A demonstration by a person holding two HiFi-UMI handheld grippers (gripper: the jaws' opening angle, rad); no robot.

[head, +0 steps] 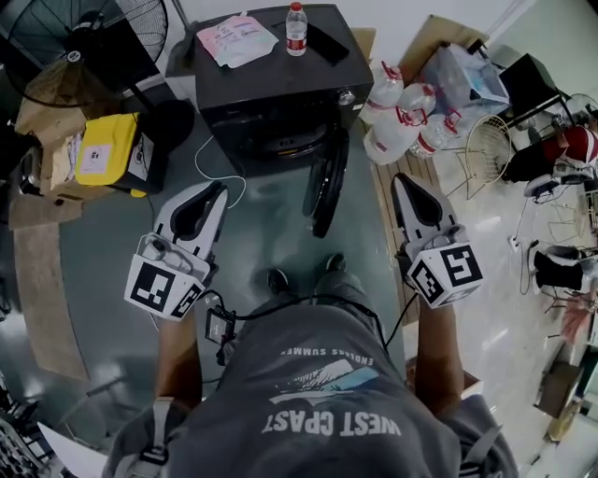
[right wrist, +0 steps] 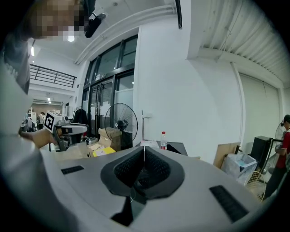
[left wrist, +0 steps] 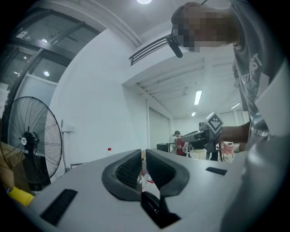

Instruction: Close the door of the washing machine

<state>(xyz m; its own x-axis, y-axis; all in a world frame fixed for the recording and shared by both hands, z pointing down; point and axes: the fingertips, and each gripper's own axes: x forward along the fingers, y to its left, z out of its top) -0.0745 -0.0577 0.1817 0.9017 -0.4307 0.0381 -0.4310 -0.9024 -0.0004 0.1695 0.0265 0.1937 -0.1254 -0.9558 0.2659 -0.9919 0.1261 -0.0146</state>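
- A grey T-shirt [head: 318, 411] is worn by the person at the bottom of the head view. Two dark shoes [head: 277, 280] are planted on the grey-green floor [head: 103, 280] just ahead.
- The left claw [head: 217, 191] is held above the floor to the left of the shoes. In the left gripper view its jaws are brought together, with only a hairline slit between the pads and nothing gripped.
- The right claw [head: 405, 182] is held to the right of the shoes, well apart from the left one. Its jaws are likewise pressed together, and nothing is caught between them.
- Both claws are pointed toward the washing machine [head: 271, 89], and neither is touching it.
- The door [head: 327, 182] of this black machine is seen beyond the shoes, between the two claws. It stands open, swung out from the right side of the machine's front and turned edge-on to the person. The drum opening [head: 280, 140] is left uncovered.
- A white cable [head: 220, 168] is looped on the floor by the machine's front left corner.
- On the machine's top, a red-capped water bottle [head: 296, 28] is stood upright near the back edge. A pink-and-white pouch [head: 235, 39] is laid toward the back left corner.
- A yellow package [head: 107, 149] is set on the floor left of the machine, and a pedestal fan [head: 93, 33] is stood farther back.
- Clear plastic bottles [head: 402, 117] are clustered on the floor at the machine's right side.
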